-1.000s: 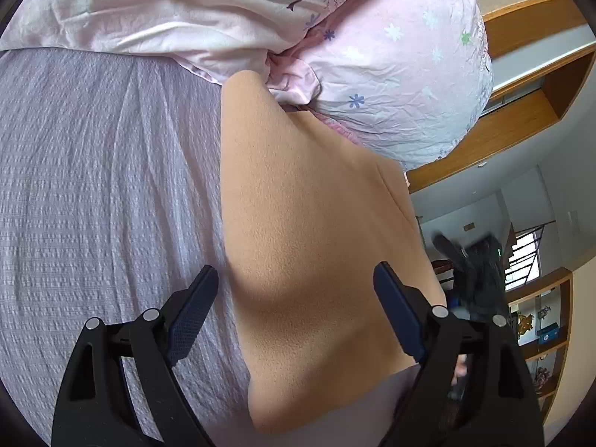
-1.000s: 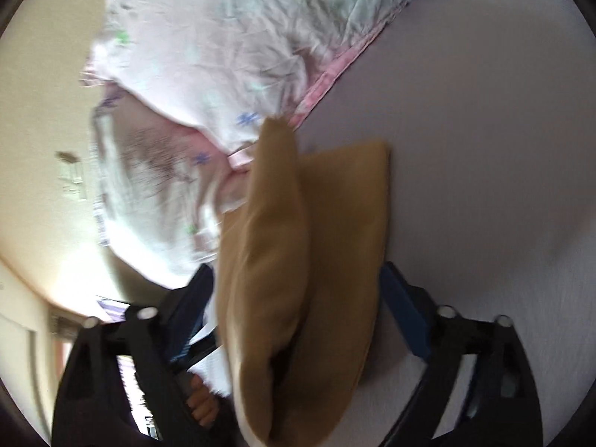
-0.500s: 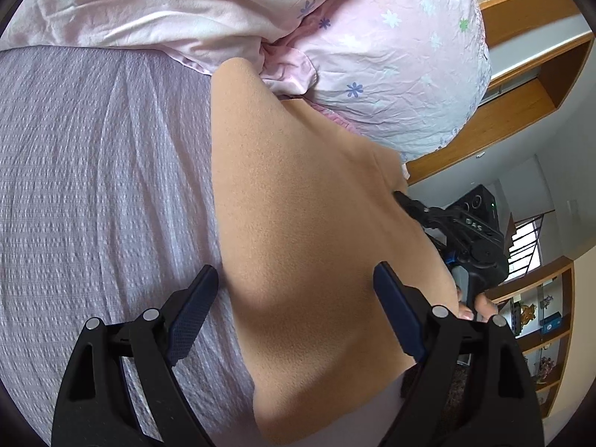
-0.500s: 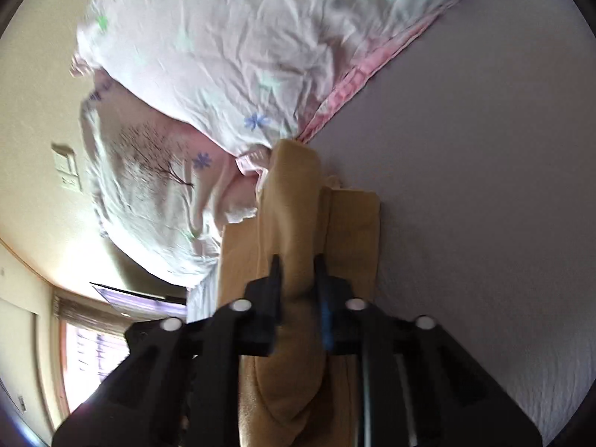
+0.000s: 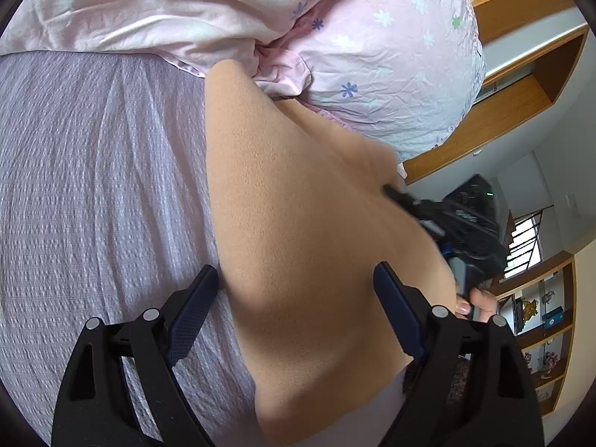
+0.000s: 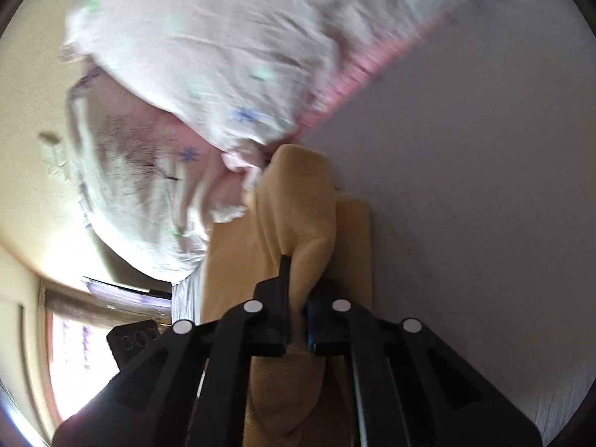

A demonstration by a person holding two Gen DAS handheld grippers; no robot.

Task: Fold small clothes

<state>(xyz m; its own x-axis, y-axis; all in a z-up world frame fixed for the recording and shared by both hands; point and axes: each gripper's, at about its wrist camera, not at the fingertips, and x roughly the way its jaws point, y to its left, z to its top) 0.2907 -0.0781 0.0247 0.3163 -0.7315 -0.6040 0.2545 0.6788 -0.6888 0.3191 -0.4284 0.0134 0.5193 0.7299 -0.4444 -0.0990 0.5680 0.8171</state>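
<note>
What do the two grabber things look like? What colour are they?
Both are black plastic claws with triangle-shaped cut-outs and round silver rivets. The left gripper has two long fingers faced with dark blue, bumpy pads. The right gripper looks the same: black frame, silver rivets, a bit of blue on the pads. A bare hand shows behind; no sleeve or cables are visible.

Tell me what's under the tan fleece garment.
The tan fleece garment lies on the lavender textured bedsheet, its far corner against the pink floral bedding. The right gripper pinches a raised fold. Whatever is directly beneath the fabric is covered.
</note>
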